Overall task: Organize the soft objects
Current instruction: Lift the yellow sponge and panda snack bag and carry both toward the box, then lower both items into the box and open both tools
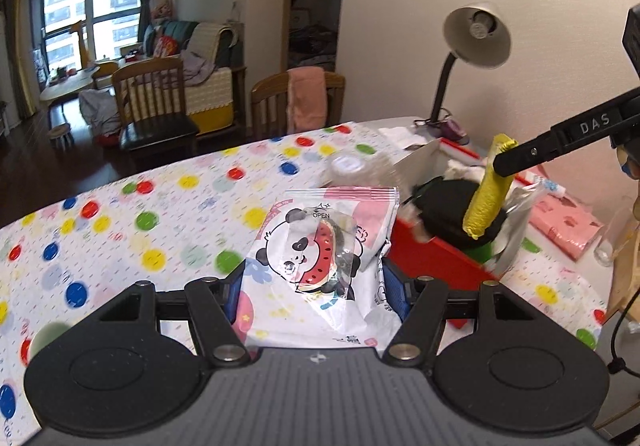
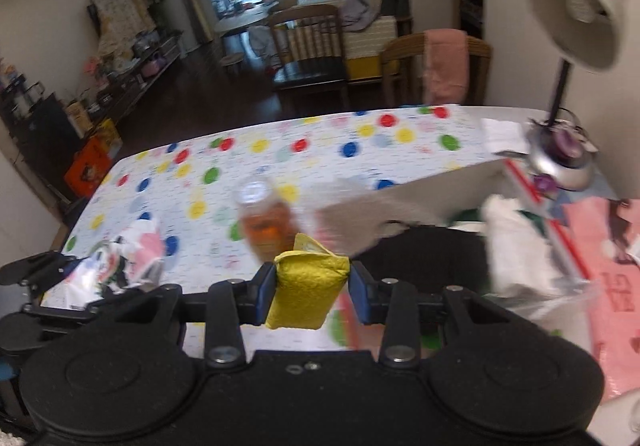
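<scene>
The left tool (image 1: 316, 286) grips a white plastic packet (image 1: 320, 246) printed with a panda and a watermelon slice, its blue pads pressed against both sides, above the dotted tabletop (image 1: 160, 206). The right tool (image 2: 312, 286) is clamped on a folded yellow cloth (image 2: 304, 286), which in the left wrist view hangs over an open red box (image 1: 436, 258) that already contains a black soft item (image 1: 444, 210) and a clear bag (image 1: 516, 222). A desk lamp (image 1: 476, 34) stands behind the box, and a blurred clear bottle (image 2: 260, 218) lies on the tabletop near it.
</scene>
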